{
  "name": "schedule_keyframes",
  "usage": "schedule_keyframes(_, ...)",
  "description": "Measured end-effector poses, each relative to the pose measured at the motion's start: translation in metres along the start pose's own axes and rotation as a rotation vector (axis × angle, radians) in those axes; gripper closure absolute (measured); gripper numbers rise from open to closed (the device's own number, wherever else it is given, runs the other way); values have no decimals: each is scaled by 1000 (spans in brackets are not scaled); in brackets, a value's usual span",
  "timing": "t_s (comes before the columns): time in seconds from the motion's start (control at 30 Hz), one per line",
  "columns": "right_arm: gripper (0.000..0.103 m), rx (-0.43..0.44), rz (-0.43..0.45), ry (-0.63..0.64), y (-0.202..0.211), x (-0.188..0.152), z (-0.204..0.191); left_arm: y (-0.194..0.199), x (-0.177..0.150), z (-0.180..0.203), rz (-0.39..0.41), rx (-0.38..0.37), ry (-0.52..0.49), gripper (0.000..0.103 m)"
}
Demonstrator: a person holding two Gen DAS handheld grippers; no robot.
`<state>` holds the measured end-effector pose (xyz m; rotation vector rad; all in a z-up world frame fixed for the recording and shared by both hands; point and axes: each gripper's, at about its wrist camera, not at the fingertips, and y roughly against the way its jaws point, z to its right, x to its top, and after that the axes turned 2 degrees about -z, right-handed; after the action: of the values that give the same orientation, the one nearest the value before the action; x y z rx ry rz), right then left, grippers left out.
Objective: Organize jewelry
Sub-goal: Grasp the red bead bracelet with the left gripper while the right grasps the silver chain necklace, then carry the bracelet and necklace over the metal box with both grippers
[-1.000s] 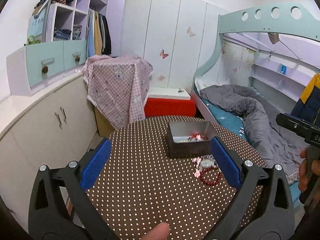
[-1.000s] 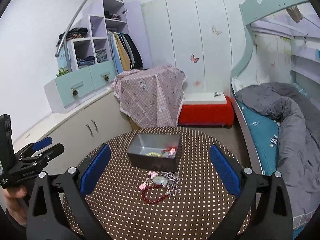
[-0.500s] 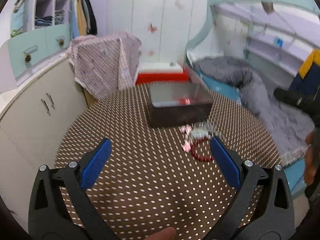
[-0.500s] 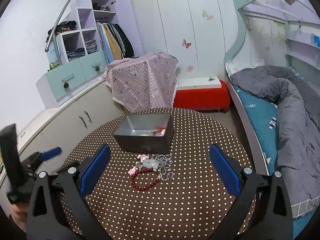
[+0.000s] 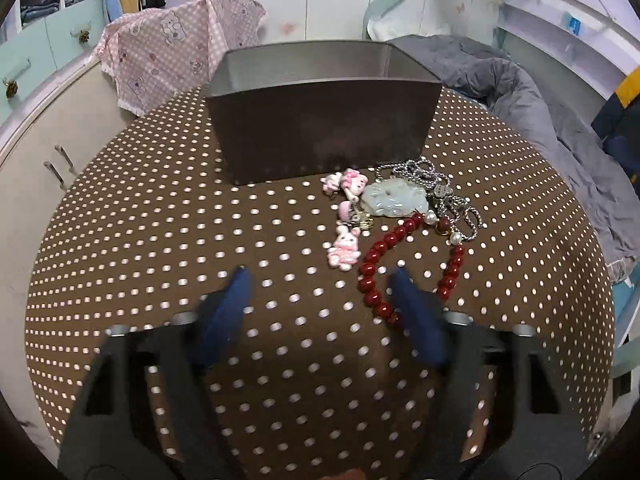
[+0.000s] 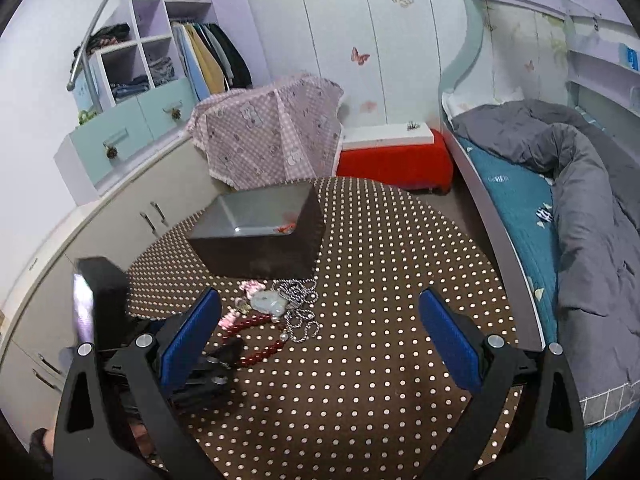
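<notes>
Your left gripper (image 5: 320,276), jaws just narrowed and pinching nothing, sits just short of the red bead bracelet (image 5: 376,258), which lies before the dark box (image 5: 320,120); closing here could snag the tangled chain (image 5: 436,188) beyond.

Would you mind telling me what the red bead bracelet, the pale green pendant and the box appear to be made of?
Red bead bracelet: glossy round beads with bright highlights, perhaps glass, stone or resin.
Pale green pendant: milky, translucent and carved, jade-like, possibly imitation.
Box: smooth grey inner walls with a dull sheen, dark matte outside; probably metal, though plastic is possible.
</notes>
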<state>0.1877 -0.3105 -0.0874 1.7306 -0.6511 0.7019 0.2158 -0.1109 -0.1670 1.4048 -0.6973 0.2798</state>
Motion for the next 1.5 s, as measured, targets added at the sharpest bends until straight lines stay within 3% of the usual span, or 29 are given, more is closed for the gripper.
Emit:
schedule_keyframes(0.13, 8, -18, -54, 21, -26, -4, -1, 10, -10, -17, 6, -40, -2, 66)
schedule_keyframes(0.2, 8, -33, -89, 47, -41, -7, -6, 14, -15, -23, 9, -48, -15, 70)
schedule_keyframes(0.3, 10, -52, -122, 95, -59, -11, -13, 20, -22, -33, 12, -61, -7, 71)
schedule_keyframes(0.4, 19, -70, -150, 133, -75, -9, -18, 18, -25, -33, 11, -57, -12, 70)
schedule_keyframes(0.5, 33, -110, -196, 195, -94, -12, -22, 15, -22, -29, 12, -38, -27, 70)
schedule_keyframes(0.53, 45, -113, -217, 208, -100, -14, -23, 15, -22, -27, 13, -34, -38, 71)
schedule_keyframes(0.57, 47, -108, -227, 221, -103, -15, -25, 14, -19, -26, 13, -36, -40, 71)
schedule_keyframes(0.7, 77, -72, -231, 309, -105, -17, -38, 14, -14, -26, 19, -73, -42, 94)
schedule_keyframes(0.73, 87, -63, -233, 316, -105, -18, -39, 14, -14, -26, 22, -82, -40, 95)
schedule_keyframes(0.77, 90, -62, -236, 322, -104, -19, -40, 16, -14, -26, 28, -90, -36, 95)
schedule_keyframes(0.87, 90, -18, -230, 277, -93, -19, -36, 21, -15, -33, 47, -112, -18, 95)
schedule_keyframes(1.13, 90, 73, -92, 226, -26, 6, -35, 60, -8, -49, 125, -160, 7, 95)
schedule_keyframes(1.5, 90, 164, 52, 268, 38, 49, -67, 124, 31, -62, 258, -163, -25, 95)
